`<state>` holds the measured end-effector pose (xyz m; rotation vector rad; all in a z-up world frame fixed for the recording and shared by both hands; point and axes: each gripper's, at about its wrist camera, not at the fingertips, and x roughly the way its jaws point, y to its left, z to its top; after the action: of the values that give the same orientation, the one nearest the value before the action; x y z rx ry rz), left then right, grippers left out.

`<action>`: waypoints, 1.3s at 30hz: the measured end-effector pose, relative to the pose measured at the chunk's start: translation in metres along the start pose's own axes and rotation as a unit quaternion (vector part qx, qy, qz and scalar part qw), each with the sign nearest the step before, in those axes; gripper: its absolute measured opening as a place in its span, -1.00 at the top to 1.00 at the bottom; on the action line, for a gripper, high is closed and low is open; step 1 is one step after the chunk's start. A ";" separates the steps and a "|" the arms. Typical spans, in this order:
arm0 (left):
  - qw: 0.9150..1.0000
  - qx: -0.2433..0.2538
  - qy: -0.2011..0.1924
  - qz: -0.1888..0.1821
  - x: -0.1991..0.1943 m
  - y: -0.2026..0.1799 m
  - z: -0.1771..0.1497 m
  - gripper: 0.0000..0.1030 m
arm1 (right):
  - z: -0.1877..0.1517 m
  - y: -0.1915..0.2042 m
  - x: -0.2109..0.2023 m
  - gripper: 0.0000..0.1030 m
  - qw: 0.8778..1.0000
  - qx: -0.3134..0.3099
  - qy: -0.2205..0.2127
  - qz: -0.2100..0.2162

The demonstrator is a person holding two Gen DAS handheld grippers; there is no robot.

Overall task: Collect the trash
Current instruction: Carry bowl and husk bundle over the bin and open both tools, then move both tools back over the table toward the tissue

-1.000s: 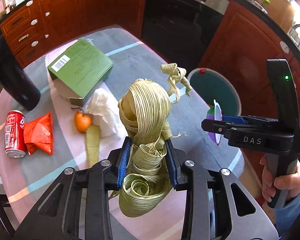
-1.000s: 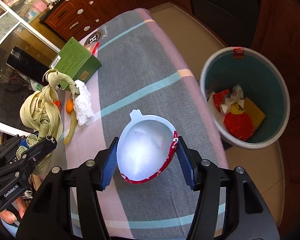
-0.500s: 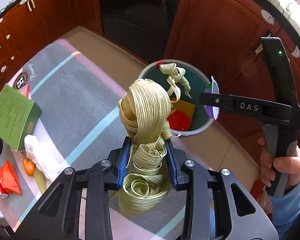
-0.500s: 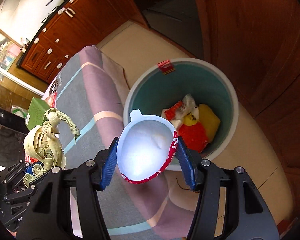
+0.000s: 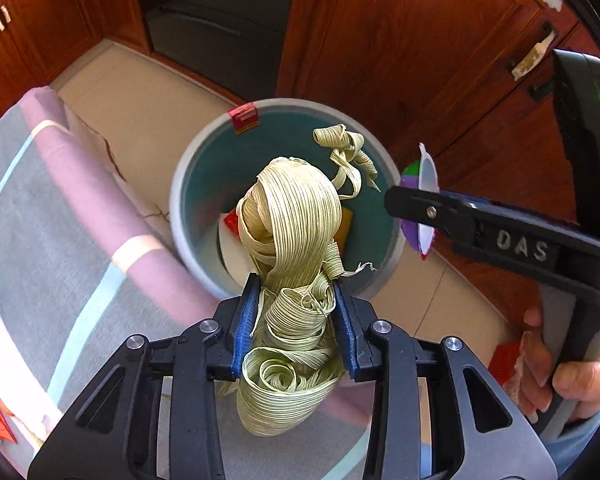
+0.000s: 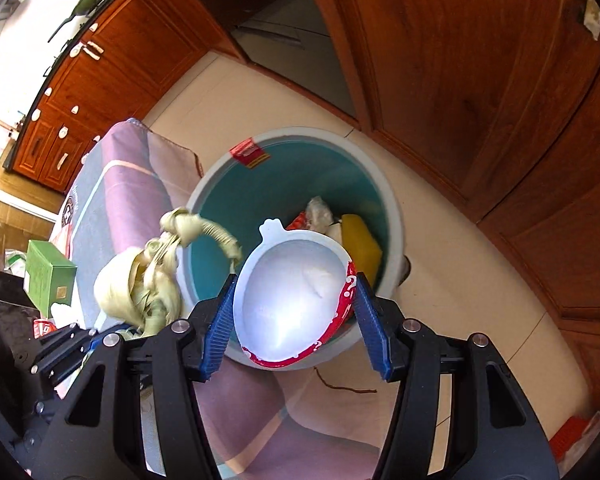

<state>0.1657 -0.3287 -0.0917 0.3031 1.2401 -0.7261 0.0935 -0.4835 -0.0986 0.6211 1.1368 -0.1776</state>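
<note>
My left gripper (image 5: 295, 284) holds a bundle of pale green dried leaf strips (image 5: 290, 216) over the near side of the teal bin (image 5: 188, 160). Its jaws are opening, and the pads still touch the bundle. In the right wrist view the bundle (image 6: 128, 292) hangs just left of the bin (image 6: 392, 216). My right gripper (image 6: 296, 280) is shut on a white plastic lid with a red rim (image 6: 296, 296), held above the bin's near edge. From the left wrist view, the right gripper (image 5: 416, 204) and the lid (image 5: 426, 168) sit at the bin's right rim.
The bin holds a yellow packet (image 6: 360, 244) and red wrappers. A table under a striped cloth (image 5: 60, 240) lies left of it, with a green box (image 6: 46, 276). Wooden cabinets (image 6: 460, 60) stand close behind. A hand (image 5: 572, 376) grips the right handle. Red scraps (image 6: 572, 436) lie on the floor.
Both grippers have swung from over the table to above the bin, each with its load. The table's box, can and fruit have slid out of the left wrist view.
</note>
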 end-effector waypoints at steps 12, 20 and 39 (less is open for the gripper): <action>1.000 0.000 0.009 0.014 0.020 -0.002 0.010 -0.26 | 0.006 -0.018 0.007 -0.06 1.000 0.010 0.007 -0.013; 1.000 -0.005 0.002 0.023 0.010 0.005 -0.002 -0.63 | 0.003 -0.003 0.026 -0.17 0.999 -0.007 0.037 -0.003; 0.998 -0.042 -0.030 0.023 -0.038 0.037 -0.043 -0.83 | -0.018 0.040 0.018 -0.66 0.998 -0.021 0.056 -0.024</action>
<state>0.1520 -0.2638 -0.0762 0.2382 1.1987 -0.6375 0.1041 -0.4381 -0.1044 0.5723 1.2621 -0.1609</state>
